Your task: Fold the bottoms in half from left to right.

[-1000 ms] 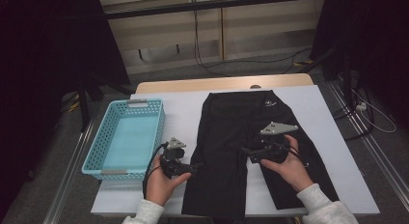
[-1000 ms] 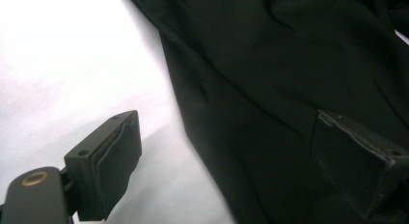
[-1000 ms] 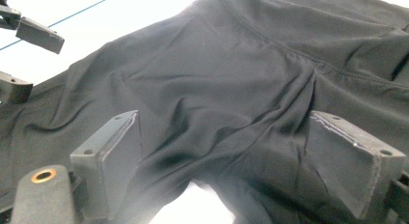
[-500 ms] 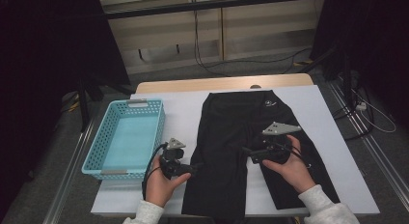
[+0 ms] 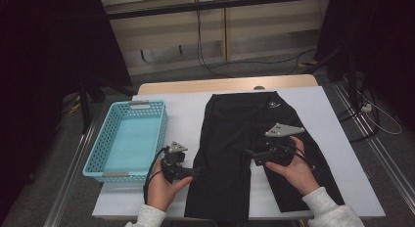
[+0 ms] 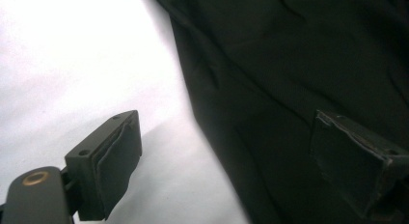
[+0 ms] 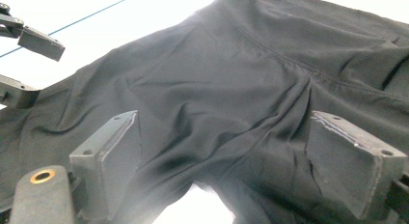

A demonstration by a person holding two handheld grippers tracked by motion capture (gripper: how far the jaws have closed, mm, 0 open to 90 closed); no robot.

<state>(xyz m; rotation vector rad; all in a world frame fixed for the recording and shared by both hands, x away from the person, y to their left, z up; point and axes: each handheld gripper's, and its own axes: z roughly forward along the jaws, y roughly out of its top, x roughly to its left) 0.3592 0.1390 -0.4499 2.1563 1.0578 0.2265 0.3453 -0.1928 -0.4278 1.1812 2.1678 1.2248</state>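
So on the far left of the counter (image 5: 186, 109) there's a light blue basket (image 5: 128, 139), sitting just left of the left claw (image 5: 198, 170). That claw is at the left edge of the black shorts (image 5: 244, 139), jaws spread wide apart with nothing pinched. In the left gripper view one pad (image 6: 118, 159) is over the bare white counter (image 6: 72, 64) and the other over the dark shorts (image 6: 289, 64), so the hem edge runs between them.

Moving right, the right claw (image 5: 250, 152) hovers over the crotch area of the shorts, pointing left toward the other one. Its jaws are wide apart too, not clamped on anything; the right gripper view shows the fabric (image 7: 231, 89) spread flat past both pads, with the left claw (image 7: 26, 64) off at the upper left.
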